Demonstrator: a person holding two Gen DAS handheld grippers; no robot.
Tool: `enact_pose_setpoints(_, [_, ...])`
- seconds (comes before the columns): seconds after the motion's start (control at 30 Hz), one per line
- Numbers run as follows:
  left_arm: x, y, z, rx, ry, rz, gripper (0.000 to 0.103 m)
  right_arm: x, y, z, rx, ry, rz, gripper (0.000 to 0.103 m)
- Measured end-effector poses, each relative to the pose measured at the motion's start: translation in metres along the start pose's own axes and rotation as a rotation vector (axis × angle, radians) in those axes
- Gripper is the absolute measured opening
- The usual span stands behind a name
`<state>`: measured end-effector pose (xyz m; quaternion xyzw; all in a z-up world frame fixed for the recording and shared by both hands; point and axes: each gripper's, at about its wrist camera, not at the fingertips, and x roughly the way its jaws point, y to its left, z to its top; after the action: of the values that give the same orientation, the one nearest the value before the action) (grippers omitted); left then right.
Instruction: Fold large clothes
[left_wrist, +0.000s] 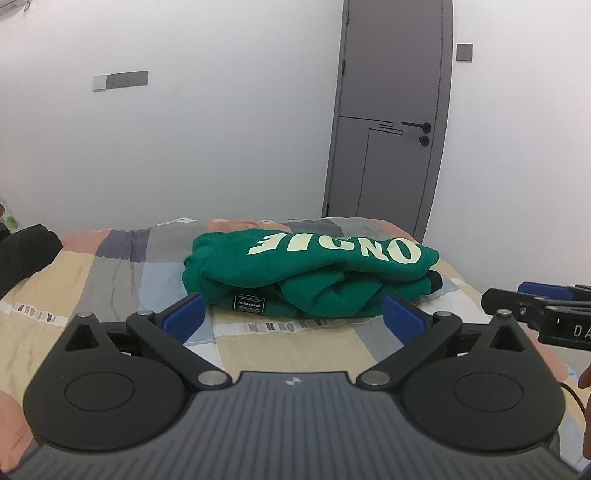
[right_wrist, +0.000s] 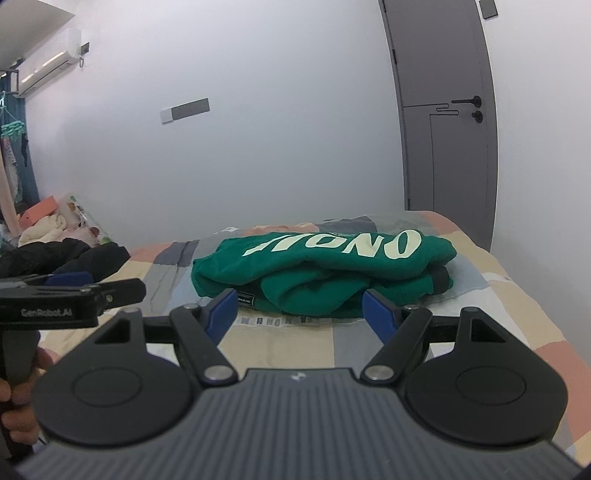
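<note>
A green sweatshirt (left_wrist: 310, 273) lies folded in a thick bundle on the bed (left_wrist: 110, 280), near the middle of the patchwork cover, with pale upside-down lettering across its top layer and a small black label (left_wrist: 248, 304) on the near edge. A dark cuff (left_wrist: 436, 278) pokes out at the bundle's right end. The left gripper (left_wrist: 293, 317) hangs just short of the sweatshirt with its blue fingers (left_wrist: 186, 315) spread wide, holding nothing, one to each side of the near edge and apart from the cloth. The right gripper (right_wrist: 299, 314) sits likewise in front of the bundle, fingers (right_wrist: 221, 312) wide and empty; whether their tips touch the cloth I cannot tell. Each gripper shows at the edge of the other's view, side by side over the bed's near part. A dark garment (right_wrist: 66, 254) is heaped at the bed's left. Behind the bed stand a white wall and a grey door (left_wrist: 391, 110).
</note>
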<state>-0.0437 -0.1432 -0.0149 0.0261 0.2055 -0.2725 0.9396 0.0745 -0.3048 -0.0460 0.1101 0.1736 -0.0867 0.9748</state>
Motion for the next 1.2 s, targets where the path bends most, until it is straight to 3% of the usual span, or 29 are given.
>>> enact_pose_setpoints(0.5, [-0.002, -0.005, -0.001, 0.008, 0.01, 0.014, 0.103, -0.002, -0.004, 0.001, -0.011, 0.006, -0.02, 0.081])
enact_pose_setpoints(0.53, [-0.002, -0.005, -0.001, 0.007, 0.01, 0.016, 0.103, -0.001, -0.004, 0.002, -0.012, 0.009, -0.02, 0.083])
enact_pose_setpoints(0.6, [-0.002, -0.004, 0.0, 0.003, 0.012, 0.008, 0.103, -0.001, -0.005, 0.003, -0.008, 0.009, -0.019, 0.103])
enact_pose_setpoints(1.2, [-0.005, -0.01, -0.003, 0.006, 0.02, -0.021, 0.103, -0.005, -0.005, 0.002, -0.004, 0.017, -0.048, 0.103])
